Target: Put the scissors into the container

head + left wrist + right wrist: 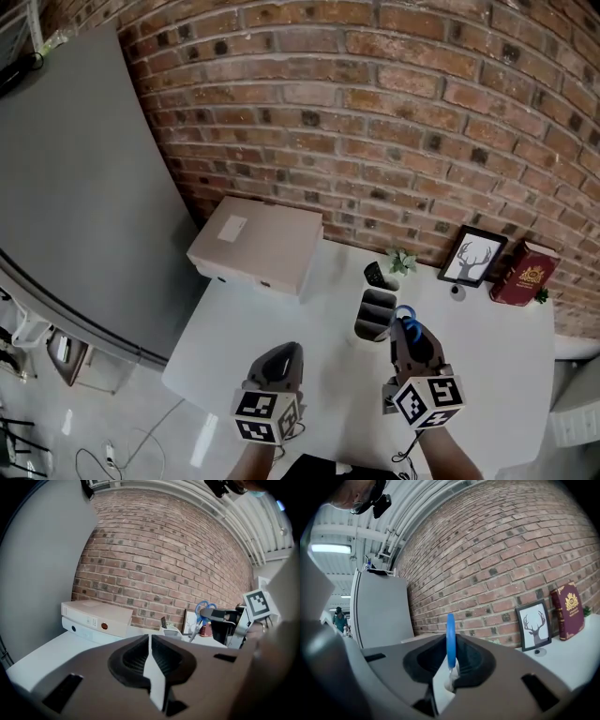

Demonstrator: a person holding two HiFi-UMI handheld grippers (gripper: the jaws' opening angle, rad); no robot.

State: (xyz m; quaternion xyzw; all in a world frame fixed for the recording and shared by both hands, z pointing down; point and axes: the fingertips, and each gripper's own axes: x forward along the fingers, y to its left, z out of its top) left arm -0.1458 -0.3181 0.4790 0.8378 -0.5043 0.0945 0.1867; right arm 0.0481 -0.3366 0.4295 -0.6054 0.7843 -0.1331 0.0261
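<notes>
Blue-handled scissors [405, 317] are clamped in my right gripper [409, 334], handles up and blades hanging down, just right of the grey compartment container [376, 314] on the white table [253, 337]. In the right gripper view the blue handle [450, 637] stands edge-on between the jaws of the right gripper [451, 645]. My left gripper [285, 351] hovers over the table's front left, shut and empty. From the left gripper [150, 641] view, the scissors [205, 608] and the right gripper [226, 620] show beyond the container [171, 631].
A stack of pale binders [258, 246] lies at the table's back left. A framed deer picture [472, 256], a red book [525, 272] and a small plant [401, 262] stand along the brick wall. A grey panel [75, 187] rises left of the table.
</notes>
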